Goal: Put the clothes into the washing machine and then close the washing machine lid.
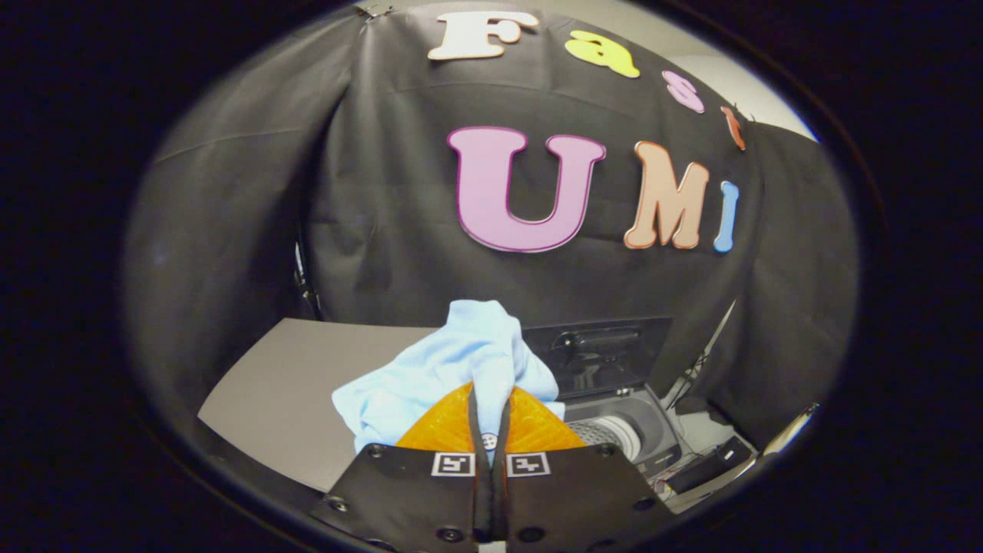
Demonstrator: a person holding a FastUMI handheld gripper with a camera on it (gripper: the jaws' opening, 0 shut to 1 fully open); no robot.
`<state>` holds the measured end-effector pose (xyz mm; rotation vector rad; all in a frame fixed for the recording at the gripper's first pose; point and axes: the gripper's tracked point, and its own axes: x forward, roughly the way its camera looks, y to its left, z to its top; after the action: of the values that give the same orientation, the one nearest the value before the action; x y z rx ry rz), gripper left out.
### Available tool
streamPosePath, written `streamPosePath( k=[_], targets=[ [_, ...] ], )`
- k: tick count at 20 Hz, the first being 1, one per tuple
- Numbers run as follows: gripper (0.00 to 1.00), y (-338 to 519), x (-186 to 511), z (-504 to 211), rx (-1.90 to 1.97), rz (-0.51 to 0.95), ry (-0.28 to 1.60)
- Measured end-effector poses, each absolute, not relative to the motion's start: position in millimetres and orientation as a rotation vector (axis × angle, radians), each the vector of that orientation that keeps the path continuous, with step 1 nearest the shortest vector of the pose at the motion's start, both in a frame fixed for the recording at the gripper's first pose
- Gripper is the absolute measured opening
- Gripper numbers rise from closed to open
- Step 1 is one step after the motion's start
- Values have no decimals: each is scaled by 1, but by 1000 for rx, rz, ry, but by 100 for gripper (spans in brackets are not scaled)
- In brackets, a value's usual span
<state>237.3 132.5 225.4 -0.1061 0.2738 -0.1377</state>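
Observation:
A light blue piece of clothing [453, 369] is pinched between both fingers of my gripper [490, 399] and bunches up above and to the left of them, lifted off the table. Just beyond the fingers to the right stands a small grey top-loading washing machine [653, 430]. Its dark lid [603, 357] is raised upright at the back, and the ribbed drum opening [610, 434] shows below it. The cloth hides the machine's left side.
A grey table top [284, 384] stretches to the left beneath the cloth. A dark flat object [710, 468] and a thin rod [703, 361] lie to the right of the machine. Black cloth walls close in behind and on both sides.

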Motion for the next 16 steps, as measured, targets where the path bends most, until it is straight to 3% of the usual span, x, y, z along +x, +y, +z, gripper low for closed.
streamPosePath(
  k=[8,16],
  targets=[
    [1,57,225,261,-149,-196,138],
    [2,-24,237,231,-132,-235,138]
  ],
)
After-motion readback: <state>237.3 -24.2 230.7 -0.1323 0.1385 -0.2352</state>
